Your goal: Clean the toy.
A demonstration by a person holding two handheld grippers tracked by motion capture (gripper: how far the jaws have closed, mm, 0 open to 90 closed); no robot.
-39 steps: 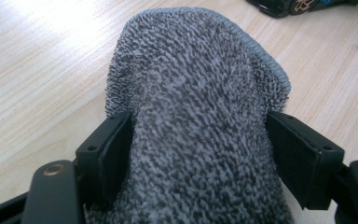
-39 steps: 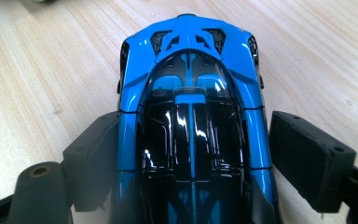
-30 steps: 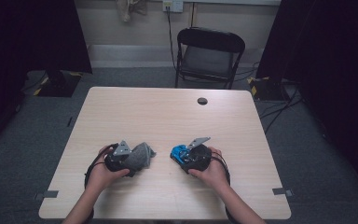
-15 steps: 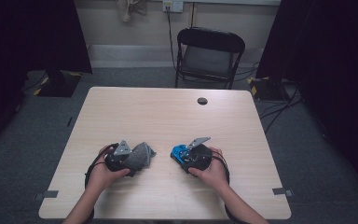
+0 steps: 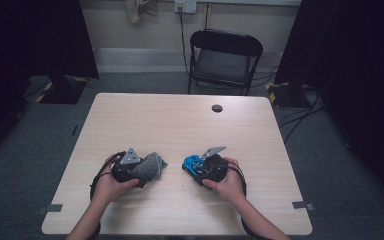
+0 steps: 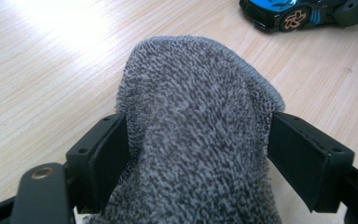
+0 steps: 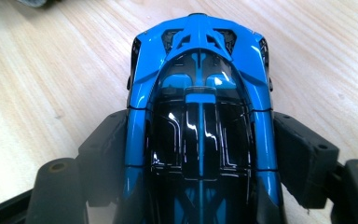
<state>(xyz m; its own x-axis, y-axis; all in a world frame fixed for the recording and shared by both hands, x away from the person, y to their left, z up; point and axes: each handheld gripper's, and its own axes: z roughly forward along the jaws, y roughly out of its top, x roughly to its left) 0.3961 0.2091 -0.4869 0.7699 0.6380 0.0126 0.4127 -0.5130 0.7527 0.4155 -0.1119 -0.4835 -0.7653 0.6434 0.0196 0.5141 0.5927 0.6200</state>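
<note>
A folded grey terry cloth (image 6: 196,93) bulges up between the two black jaws of my left gripper (image 6: 198,140), and both pads still touch its sides while the jaws have just been opening a little. From above, that gripper (image 5: 142,169) and the cloth (image 5: 152,165) rest on the table at the near left. My right gripper (image 7: 200,140) is shut on a blue and black toy car (image 7: 198,56), clamped by its flanks with one end pointing away. In the high view the car (image 5: 192,162) and its gripper (image 5: 198,165) sit at the near right, facing the cloth.
The light wooden table (image 5: 180,125) carries a small dark round object (image 5: 217,108) near its far edge. A black folding chair (image 5: 224,55) stands behind the table. Cables lie on the grey floor at the right, and dark curtains hang on both sides.
</note>
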